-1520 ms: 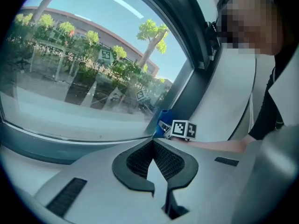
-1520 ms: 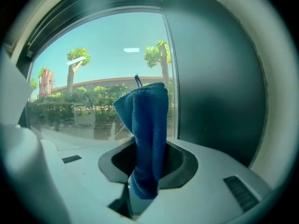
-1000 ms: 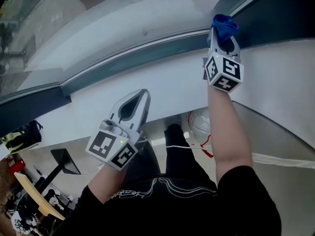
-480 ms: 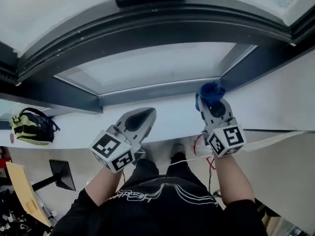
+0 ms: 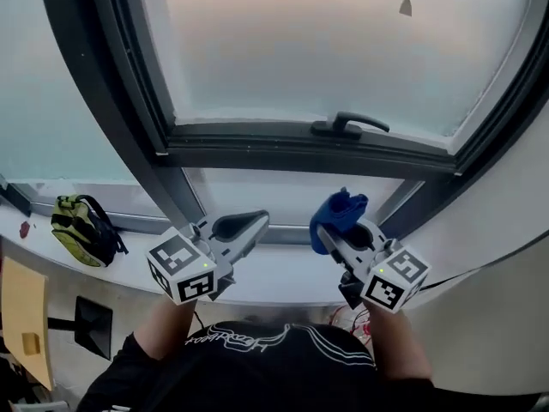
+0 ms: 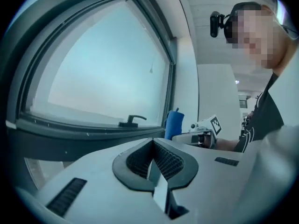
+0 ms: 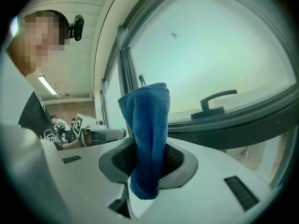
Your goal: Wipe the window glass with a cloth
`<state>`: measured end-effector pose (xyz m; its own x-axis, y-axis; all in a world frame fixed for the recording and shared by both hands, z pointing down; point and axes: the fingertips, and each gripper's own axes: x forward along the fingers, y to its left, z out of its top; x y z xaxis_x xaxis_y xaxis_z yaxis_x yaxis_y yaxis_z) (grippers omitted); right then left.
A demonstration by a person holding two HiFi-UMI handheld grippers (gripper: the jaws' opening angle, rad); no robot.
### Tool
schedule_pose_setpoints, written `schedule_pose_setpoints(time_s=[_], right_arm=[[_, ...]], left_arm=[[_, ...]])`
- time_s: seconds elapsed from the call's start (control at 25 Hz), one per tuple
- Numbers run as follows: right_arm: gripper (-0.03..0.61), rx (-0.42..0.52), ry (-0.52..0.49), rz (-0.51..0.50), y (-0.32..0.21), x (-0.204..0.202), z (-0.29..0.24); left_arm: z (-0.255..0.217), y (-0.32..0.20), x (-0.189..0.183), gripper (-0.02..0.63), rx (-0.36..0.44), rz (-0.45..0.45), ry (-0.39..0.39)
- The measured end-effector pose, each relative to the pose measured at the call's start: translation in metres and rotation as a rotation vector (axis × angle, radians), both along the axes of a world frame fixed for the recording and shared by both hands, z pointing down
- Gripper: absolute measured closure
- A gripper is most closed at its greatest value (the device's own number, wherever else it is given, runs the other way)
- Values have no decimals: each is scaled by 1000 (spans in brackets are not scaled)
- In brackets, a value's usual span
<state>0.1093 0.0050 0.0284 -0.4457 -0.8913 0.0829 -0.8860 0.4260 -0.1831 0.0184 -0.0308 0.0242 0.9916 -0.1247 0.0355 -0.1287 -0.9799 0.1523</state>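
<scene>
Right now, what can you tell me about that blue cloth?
The blue cloth looks like soft, nubby microfibre, bunched into a thick fold. It stands upright between the jaws of the right gripper, which is shut on it; a short end pokes out behind them. It is held before the window glass, seemingly not touching it.

White sill (image 5: 283, 273) is carrying a yellow-green backpack (image 5: 81, 230), lying twd its left end; small red obj (image 5: 25, 227) is sitting just left of it.

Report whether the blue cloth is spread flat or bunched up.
Bunched up: the blue cloth stands as a folded wad, clamped in the right hand-held gripper.
</scene>
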Motion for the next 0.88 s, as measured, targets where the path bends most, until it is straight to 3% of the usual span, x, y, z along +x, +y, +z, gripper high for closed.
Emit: schedule_pose_setpoints(time_s=[0.16, 0.44, 0.88], right_arm=[[485, -9, 7, -60, 2, -29, -16], [485, -18, -46, -120, -5, -54, -17], [486, 21, -8, -122, -21, -74, -12]], left_arm=[[-22, 2, -19, 609, 52, 12, -33], [-29, -3, -34, 609, 55, 27, -31], [-26, -14, -46, 609, 62, 50, -27]])
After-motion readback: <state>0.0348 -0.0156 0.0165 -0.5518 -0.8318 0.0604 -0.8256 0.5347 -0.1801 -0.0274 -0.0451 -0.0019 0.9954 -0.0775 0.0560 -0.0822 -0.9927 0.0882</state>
